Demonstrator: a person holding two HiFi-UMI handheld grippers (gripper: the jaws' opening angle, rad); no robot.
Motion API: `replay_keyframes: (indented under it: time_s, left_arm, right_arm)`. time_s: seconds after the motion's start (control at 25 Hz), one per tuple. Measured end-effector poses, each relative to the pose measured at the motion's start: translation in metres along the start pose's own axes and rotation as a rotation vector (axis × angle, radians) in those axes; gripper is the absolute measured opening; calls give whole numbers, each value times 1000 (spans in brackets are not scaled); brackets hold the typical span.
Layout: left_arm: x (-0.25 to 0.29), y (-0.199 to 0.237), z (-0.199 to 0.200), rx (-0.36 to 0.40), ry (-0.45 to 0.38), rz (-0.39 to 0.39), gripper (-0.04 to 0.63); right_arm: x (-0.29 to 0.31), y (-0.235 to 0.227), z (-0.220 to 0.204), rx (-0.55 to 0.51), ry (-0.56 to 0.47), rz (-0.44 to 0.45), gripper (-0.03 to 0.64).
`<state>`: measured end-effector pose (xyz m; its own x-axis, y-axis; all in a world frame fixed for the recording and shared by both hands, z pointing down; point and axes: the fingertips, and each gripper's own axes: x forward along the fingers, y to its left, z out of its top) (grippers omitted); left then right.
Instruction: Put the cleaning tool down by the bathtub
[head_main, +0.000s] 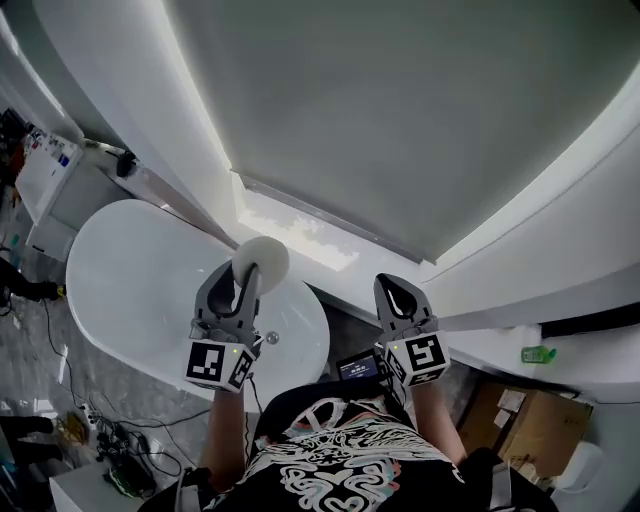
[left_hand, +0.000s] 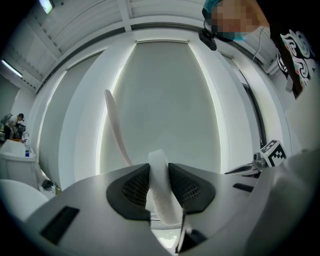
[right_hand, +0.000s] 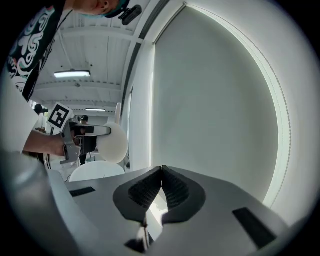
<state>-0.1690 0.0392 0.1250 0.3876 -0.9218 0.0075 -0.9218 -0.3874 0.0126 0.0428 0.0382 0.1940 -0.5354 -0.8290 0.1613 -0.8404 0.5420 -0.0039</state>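
Cleaning tool (head_main: 262, 262), judged light, is pinched by its strap (left_hand: 159, 182) in the left gripper (head_main: 240, 285) above the bathtub (head_main: 120, 290); the right gripper (head_main: 396, 288) is pressed together, empty.

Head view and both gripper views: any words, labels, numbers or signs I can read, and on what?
None can be read.
Cubes on left gripper and right gripper: square markers only, no letters.
Small screen: too small.
Labels on cardboard box: too small.
Shirt print: pattern, no legible words.
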Motion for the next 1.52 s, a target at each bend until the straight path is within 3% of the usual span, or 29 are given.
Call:
replay_keyframes:
  time_s: [0.68,0.96,1.24,1.52]
  left_arm:
    - [50,10,-27,-75,35,-30,117]
    - [98,2,-46,-44,57,-68,117]
    - [107,6,-57,-103,65,-53,117]
    - [123,2,-84,-113,123,-64,117]
  right_arm:
    - [38,-30,-12,39,35,-16,26]
    - [67,-72,-26,55,35,-22,26]
    - [84,-81,-42,71,61,-18,26]
    - [96,-92,-58,101,75,-26,26]
